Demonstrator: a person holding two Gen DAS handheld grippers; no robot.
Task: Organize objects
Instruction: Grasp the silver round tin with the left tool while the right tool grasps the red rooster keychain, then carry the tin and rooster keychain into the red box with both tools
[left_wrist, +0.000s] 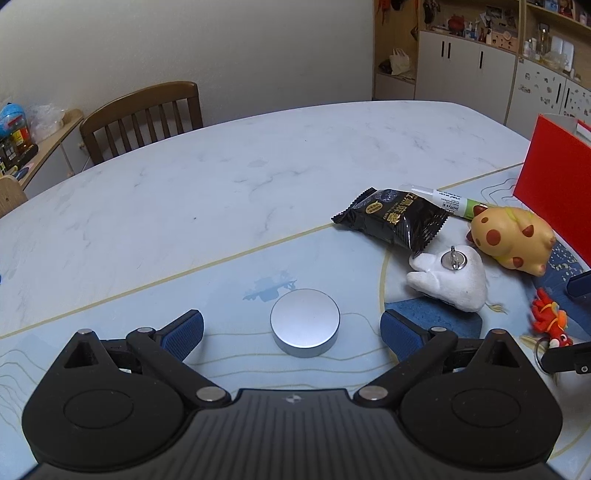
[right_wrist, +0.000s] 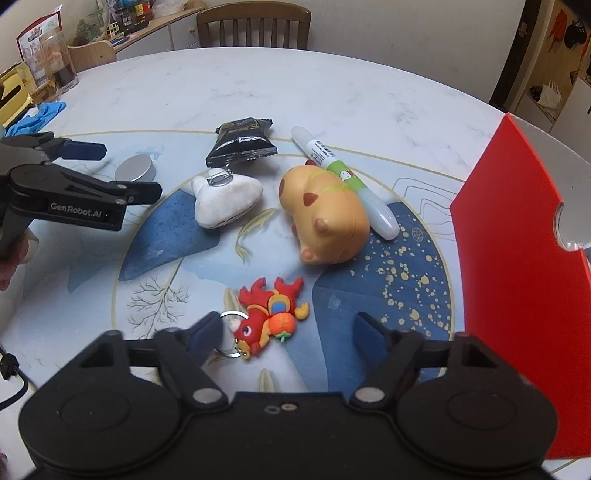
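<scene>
My left gripper (left_wrist: 291, 330) is open, its fingers on either side of a round silver tin (left_wrist: 305, 322) on the mat. My right gripper (right_wrist: 286, 334) is open around a red fish keychain (right_wrist: 271, 319). Beyond lie a black snack packet (left_wrist: 391, 218), a white plush with a metal ring (left_wrist: 448, 282), a tan spotted squishy toy (left_wrist: 511, 238) and a white-green marker (right_wrist: 345, 175). The left gripper also shows in the right wrist view (right_wrist: 122, 171), by the tin (right_wrist: 135, 168).
An open red box (right_wrist: 517, 236) stands at the right edge of the blue patterned mat (right_wrist: 155, 240). A wooden chair (left_wrist: 144, 118) sits at the far side of the marble table (left_wrist: 221, 162). Blue gloves (right_wrist: 35, 116) and jars sit at the far left.
</scene>
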